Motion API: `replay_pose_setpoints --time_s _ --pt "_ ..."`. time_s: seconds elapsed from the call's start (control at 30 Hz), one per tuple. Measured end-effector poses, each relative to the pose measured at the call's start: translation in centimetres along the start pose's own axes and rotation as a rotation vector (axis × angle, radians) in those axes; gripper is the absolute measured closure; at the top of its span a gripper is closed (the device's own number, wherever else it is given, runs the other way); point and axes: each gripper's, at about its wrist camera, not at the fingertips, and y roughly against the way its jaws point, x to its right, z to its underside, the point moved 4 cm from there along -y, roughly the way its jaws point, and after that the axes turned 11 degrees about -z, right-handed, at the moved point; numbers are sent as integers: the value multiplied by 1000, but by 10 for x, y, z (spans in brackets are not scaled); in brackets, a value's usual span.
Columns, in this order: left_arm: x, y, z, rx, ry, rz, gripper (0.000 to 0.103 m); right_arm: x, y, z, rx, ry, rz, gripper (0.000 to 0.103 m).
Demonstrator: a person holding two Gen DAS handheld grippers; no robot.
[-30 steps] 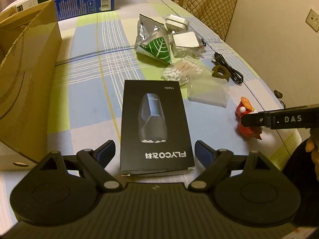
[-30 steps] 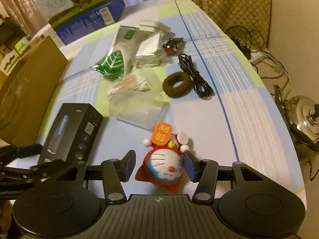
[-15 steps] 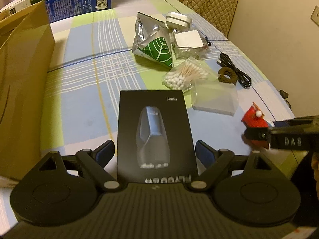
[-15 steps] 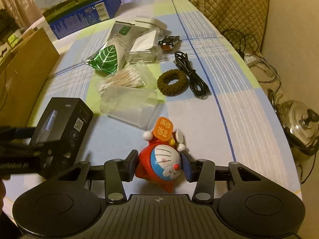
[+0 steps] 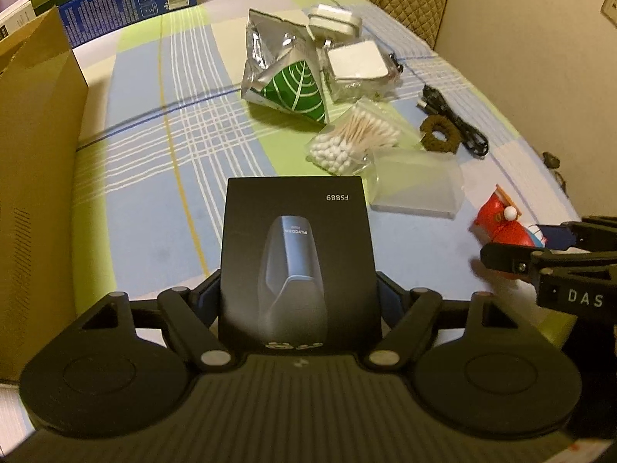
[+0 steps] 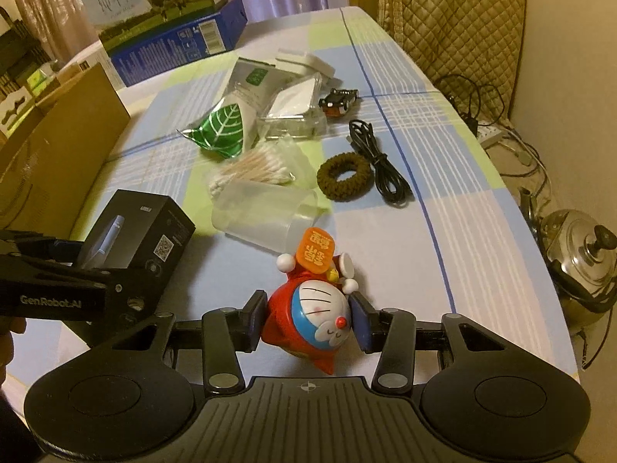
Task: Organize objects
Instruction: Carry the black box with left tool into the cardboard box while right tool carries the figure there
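My left gripper is shut on a black shaver box and holds it tilted above the checked tablecloth. The box also shows in the right wrist view. My right gripper is shut on a red and blue Doraemon figure with an orange sign, lifted off the cloth. The figure shows at the right in the left wrist view.
A cardboard box stands at the left. Ahead lie a frosted plastic cup, a cotton swab bag, a green leaf foil pouch, a brown hair tie, a black cable, a clear case and a blue milk carton.
Both grippers closed on their objects and lifted them: the left took the black box, the right clamped the Doraemon figure, which tipped sideways.
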Motion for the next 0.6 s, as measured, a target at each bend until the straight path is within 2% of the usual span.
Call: replay_pose_setpoints --time_s 0.2,0.37,0.47,0.6 --pt "-5 26 -7 39 19 18 28 -22 23 -17 50 49 -21 60" --pt "-19 66 -25 109 35 13 28 -60 42 -42 110 124 -62 60" --pt "-34 94 -37 154 46 -4 28 -90 49 -59 138 175 -108 60" --pt "-68 132 -50 211 55 -65 27 -138 51 -79 159 241 -181 60"
